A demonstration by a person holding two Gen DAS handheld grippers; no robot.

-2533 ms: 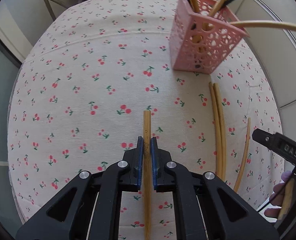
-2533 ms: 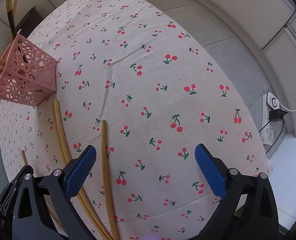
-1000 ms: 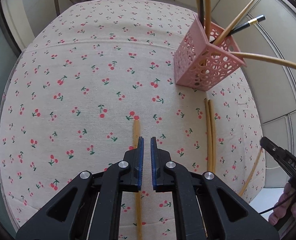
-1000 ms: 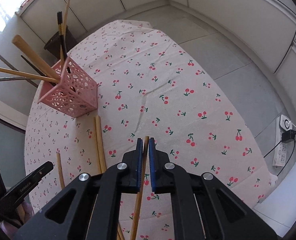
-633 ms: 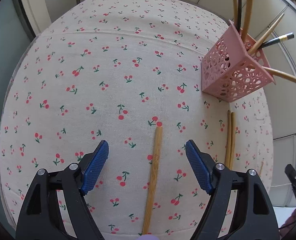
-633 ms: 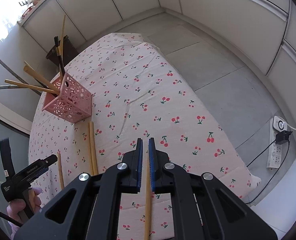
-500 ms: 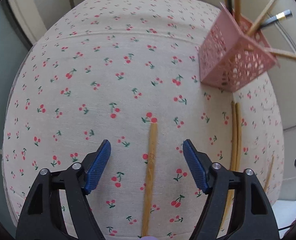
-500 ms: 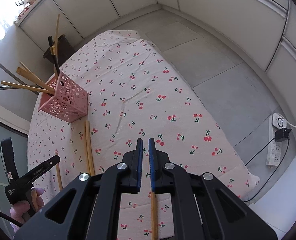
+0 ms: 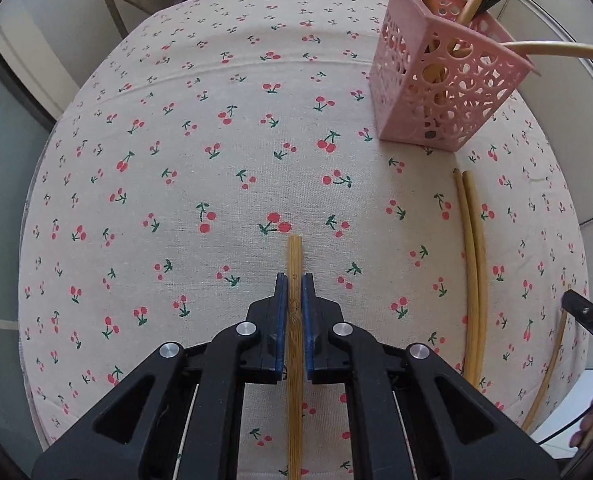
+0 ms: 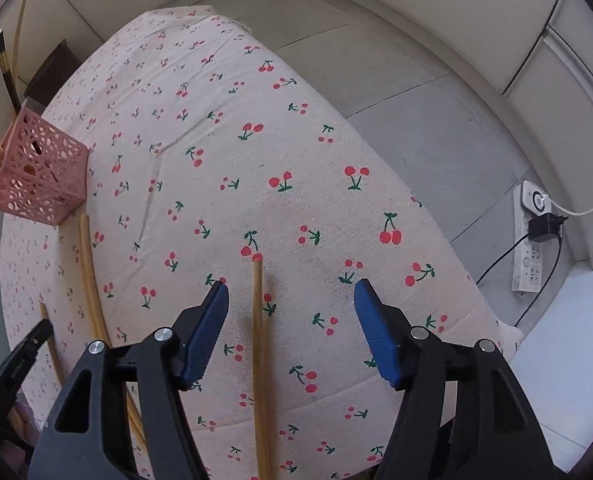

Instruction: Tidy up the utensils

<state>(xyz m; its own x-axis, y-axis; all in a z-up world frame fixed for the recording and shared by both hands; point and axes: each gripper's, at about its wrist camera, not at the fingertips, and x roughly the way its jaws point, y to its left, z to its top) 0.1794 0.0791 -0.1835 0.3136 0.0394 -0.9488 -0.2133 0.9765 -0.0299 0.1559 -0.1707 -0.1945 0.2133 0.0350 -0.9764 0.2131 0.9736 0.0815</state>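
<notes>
My left gripper (image 9: 295,280) is shut on a flat bamboo chopstick (image 9: 295,256) lying on the cherry-print tablecloth (image 9: 176,160); the stick's tip juts out past the blue pads. A pink perforated holder (image 9: 440,92) with several chopsticks and a black pencil stands at the far right. My right gripper (image 10: 292,304) is open, its blue pads spread wide over a bamboo chopstick (image 10: 259,320) that lies on the cloth nearer the left pad. The holder (image 10: 36,176) is far left in the right wrist view.
A pair of chopsticks (image 9: 472,264) lies right of my left gripper, and another single one (image 9: 548,368) near the table's right edge. In the right wrist view the pair (image 10: 88,276) lies left. A power strip (image 10: 532,236) lies on the floor beyond the table edge.
My left gripper has closed on the flat chopstick that lay between its open jaws. My right gripper has opened, come down close to the table, and its chopstick now lies on the cloth.
</notes>
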